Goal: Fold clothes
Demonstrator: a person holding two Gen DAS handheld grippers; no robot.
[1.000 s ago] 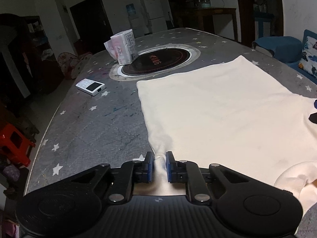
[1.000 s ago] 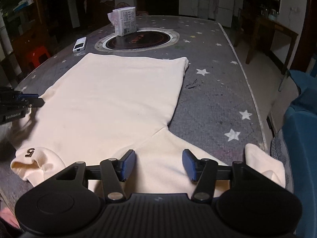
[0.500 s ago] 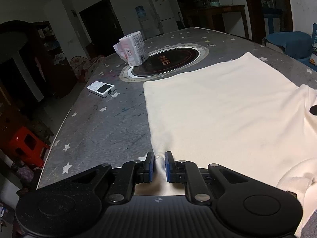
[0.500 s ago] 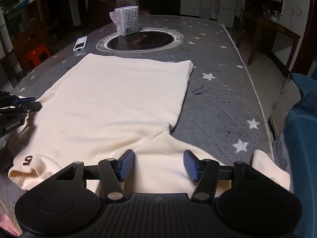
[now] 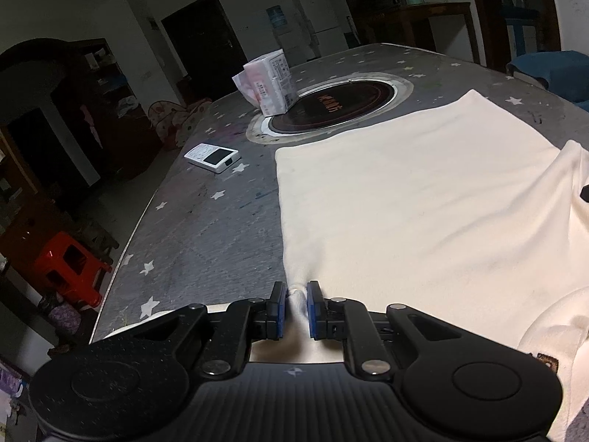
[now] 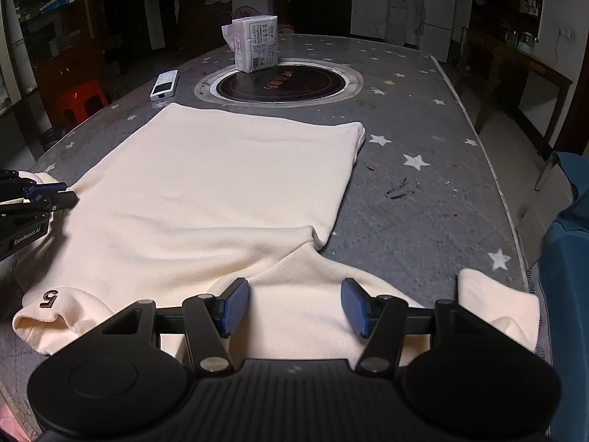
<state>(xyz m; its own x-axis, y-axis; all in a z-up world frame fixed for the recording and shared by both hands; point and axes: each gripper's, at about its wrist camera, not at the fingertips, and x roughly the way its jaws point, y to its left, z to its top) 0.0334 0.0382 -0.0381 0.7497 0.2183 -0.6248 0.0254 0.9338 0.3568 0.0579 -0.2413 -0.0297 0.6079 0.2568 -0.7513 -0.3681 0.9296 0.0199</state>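
A cream sweatshirt (image 6: 221,191) lies spread on the grey star-patterned table (image 6: 423,129), its hem toward the round hob. One sleeve end (image 6: 48,316) bears a dark "5"; the other sleeve (image 6: 493,309) reaches the table's right edge. My left gripper (image 5: 296,304) is shut on a pinch of the garment's (image 5: 423,202) left side edge near the armpit. It also shows at the left of the right wrist view, left gripper (image 6: 55,195). My right gripper (image 6: 294,305) hovers open over the right sleeve's upper part, cloth under the jaws, not pinched.
A round inset hob (image 6: 279,83) sits mid-table with a tissue pack (image 6: 256,42) on its rim. A white remote (image 6: 164,84) lies left of it. A red stool (image 5: 68,265) stands off the table's left edge, blue upholstery (image 6: 567,276) at the right.
The left wrist view has tilted, showing the table from a lower angle, grip unchanged. The right gripper has shifted slightly over the sleeve, jaws still apart.
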